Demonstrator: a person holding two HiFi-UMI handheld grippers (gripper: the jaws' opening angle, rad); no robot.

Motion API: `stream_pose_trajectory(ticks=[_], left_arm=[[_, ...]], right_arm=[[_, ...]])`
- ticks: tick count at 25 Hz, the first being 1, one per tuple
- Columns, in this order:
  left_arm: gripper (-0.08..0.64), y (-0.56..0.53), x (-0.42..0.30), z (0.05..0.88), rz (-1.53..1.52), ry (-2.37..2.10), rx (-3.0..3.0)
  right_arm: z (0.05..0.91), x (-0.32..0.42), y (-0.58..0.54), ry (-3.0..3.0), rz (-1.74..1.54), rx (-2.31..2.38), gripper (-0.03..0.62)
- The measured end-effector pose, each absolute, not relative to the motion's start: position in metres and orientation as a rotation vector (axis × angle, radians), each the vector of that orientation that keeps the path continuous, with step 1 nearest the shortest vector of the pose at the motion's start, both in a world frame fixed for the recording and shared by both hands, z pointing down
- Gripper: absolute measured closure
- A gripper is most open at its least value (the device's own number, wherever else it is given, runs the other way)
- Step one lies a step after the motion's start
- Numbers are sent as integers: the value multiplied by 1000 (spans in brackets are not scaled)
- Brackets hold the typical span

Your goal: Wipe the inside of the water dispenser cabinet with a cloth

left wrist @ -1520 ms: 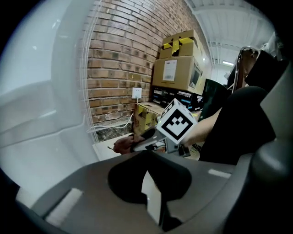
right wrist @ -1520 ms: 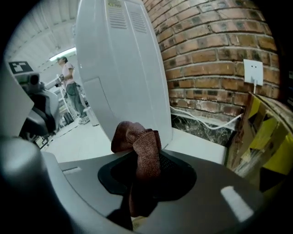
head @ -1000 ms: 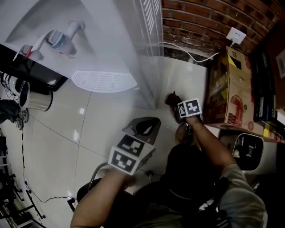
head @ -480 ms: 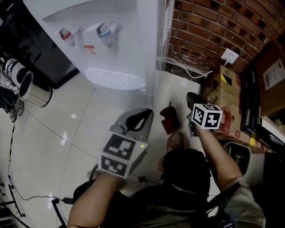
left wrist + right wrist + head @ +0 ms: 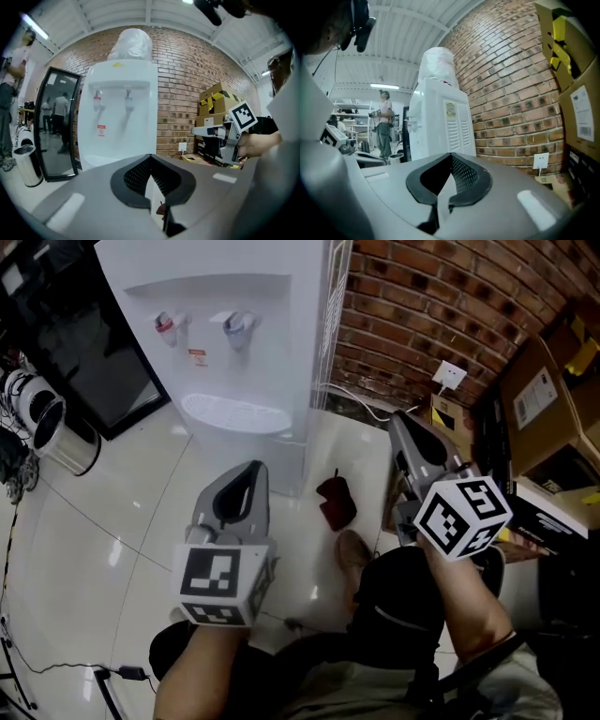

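The white water dispenser (image 5: 234,343) stands against the brick wall, its cabinet front closed, and it also fills the left gripper view (image 5: 119,117) and the right gripper view (image 5: 438,126). A dark red cloth (image 5: 335,502) lies crumpled on the floor tiles by the dispenser's right base corner, held by neither gripper. My left gripper (image 5: 246,474) is raised and points at the dispenser, jaws shut and empty (image 5: 151,161). My right gripper (image 5: 401,423) is lifted high to the right of the cloth. Its jaws have just been closing and are shut with nothing between them (image 5: 451,161).
A steel bin (image 5: 52,442) and a black glass panel (image 5: 94,352) are left of the dispenser. Cardboard boxes (image 5: 539,399) are stacked at the right, under a wall socket (image 5: 450,376) with a white cable. My shoe (image 5: 353,554) is near the cloth. A person (image 5: 384,122) stands far back.
Both grippers have risen from near the floor and tilted up to point level at the dispenser. The right one has come away from the cloth, which stays on the tiles.
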State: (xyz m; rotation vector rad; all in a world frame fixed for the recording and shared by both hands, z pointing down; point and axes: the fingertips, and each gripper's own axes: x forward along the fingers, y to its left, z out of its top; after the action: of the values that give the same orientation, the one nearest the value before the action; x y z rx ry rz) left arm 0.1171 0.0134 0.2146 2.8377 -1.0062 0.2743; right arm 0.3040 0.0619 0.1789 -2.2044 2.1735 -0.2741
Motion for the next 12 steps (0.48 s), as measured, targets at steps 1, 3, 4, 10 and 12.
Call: stream_pose_trajectory(ticks=[1,3,4,10,12], left_arm=[[560,16,116,215,279,-1009,2831],[560,22,122,212,277,-975,2831],[560,23,127,208,266,-963,2841],[560,25,137,206,230,-1004,2843],[560,21,133,216,277,-1039,2853]], right_arm=[[182,302,66,2186,-276,-2207,578],[192,303,72,2196,-311,-2203,580],[196,306,73,2196,-333,-2199,580],[210,298,68,2281,-341,-2179,581],[209,292,68,2325,-321,-2161,581]])
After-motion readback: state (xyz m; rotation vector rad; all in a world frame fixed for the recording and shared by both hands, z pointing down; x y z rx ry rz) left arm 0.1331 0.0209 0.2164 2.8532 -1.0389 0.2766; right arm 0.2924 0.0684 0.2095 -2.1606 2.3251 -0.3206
